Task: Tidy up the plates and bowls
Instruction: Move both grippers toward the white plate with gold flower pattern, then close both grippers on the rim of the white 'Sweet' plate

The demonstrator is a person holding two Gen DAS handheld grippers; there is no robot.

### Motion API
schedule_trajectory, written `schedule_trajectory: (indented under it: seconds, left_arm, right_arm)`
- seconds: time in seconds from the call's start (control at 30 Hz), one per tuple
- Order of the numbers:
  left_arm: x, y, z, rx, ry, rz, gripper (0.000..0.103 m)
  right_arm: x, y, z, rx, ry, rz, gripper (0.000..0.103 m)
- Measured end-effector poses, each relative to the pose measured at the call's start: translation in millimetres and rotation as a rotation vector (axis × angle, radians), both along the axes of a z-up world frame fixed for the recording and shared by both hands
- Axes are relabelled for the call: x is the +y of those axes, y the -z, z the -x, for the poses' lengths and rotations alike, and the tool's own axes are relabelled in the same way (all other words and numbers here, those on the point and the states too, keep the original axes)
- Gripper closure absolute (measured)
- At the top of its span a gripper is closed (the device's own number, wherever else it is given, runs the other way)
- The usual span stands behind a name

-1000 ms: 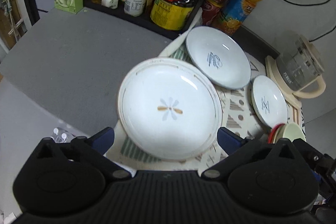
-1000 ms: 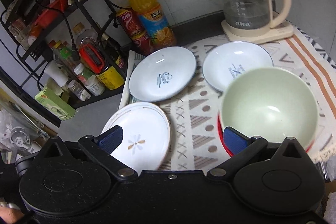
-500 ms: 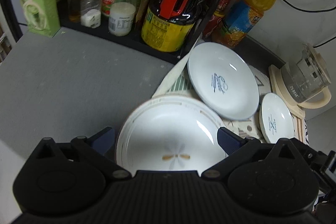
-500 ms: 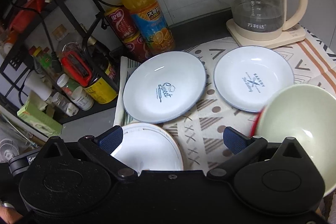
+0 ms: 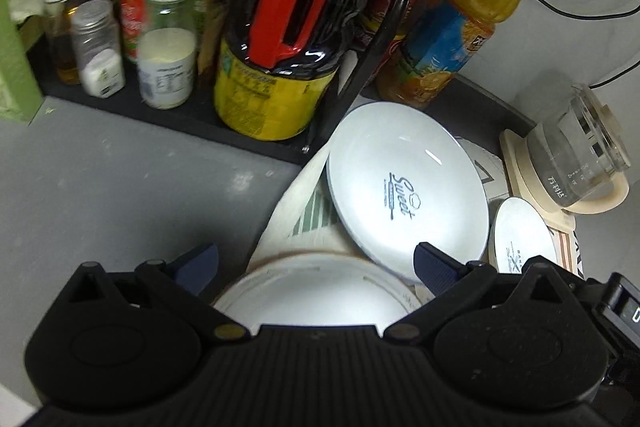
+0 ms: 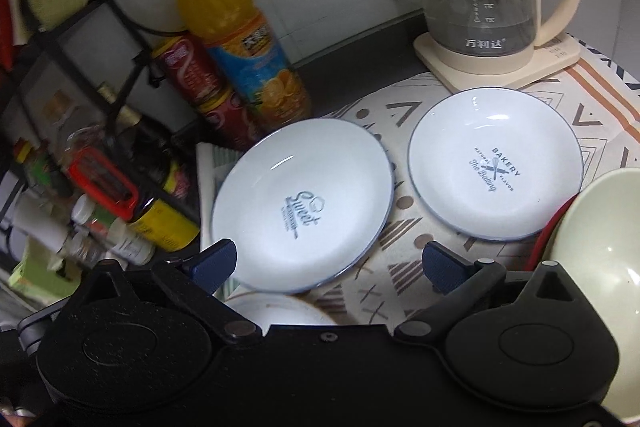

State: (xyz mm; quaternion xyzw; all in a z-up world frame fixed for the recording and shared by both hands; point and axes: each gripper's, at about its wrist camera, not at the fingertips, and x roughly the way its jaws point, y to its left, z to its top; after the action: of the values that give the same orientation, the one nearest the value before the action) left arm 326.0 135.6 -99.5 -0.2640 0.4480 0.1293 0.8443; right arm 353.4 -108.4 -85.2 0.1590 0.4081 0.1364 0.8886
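1. Gray desk (image 5: 120, 187) is what we see first, with a patterned cloth (image 6: 400, 283) spread over part of it and a black rack full of bottles at the back.
2. We see three plates lying flat on the cloth. The "Sweet" plate (image 6: 302, 205) is in the middle, the "Bakery" plate (image 6: 496, 169) is just beside it near the glass kettle (image 6: 480, 7), and the brown-rimmed plate (image 5: 320, 291) is closest to us.
3. We think the plates lie on the cloth so they do not slide or clink on the hard desk.
4. Our left gripper (image 5: 316, 263) hangs over the brown-rimmed plate. Its jaws are wide apart and hold nothing.
5. Our right gripper (image 6: 330, 263) looks at the near edge of the "Sweet" plate. Its jaws are wide too, and they are empty.
6. A pale green bowl (image 6: 600, 267) sits at the right edge of the right view, with something red under it. We cannot tell if that is another bowl.
7. We guess the sorting has hardly started, since no plates are stacked. The "Sweet" plate seems to lap over the rim of the brown-rimmed plate, so it may need to be lifted first.
8. The orange juice bottle (image 6: 240, 39) and red cans (image 6: 200, 83) stand close behind the plates, so we should be careful not to bump them.
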Motion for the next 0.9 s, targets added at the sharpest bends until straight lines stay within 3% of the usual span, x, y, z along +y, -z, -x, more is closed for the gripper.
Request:
schedule_trajectory:
  seconds: [0.3, 0.43, 0.7, 0.9]
  left_arm:
    - [8, 24, -36, 0.038, 0.061, 0.007, 0.000]
    - [10, 32, -50, 0.052, 0.078, 0.014, 0.000]
    - [13, 46, -69, 0.093, 0.104, 0.043, 0.001]
    - [12, 56, -77, 0.077, 0.111, 0.079, 0.008]
  right_arm:
    - [5, 22, -29, 0.069, 0.041, 0.006, 0.021]
    - [9, 30, -41, 0.100, 0.042, 0.007, 0.034]
    - [15, 46, -58, 0.140, 0.053, 0.010, 0.039]
    - [19, 68, -65, 0.205, 0.053, -0.023, 0.059]
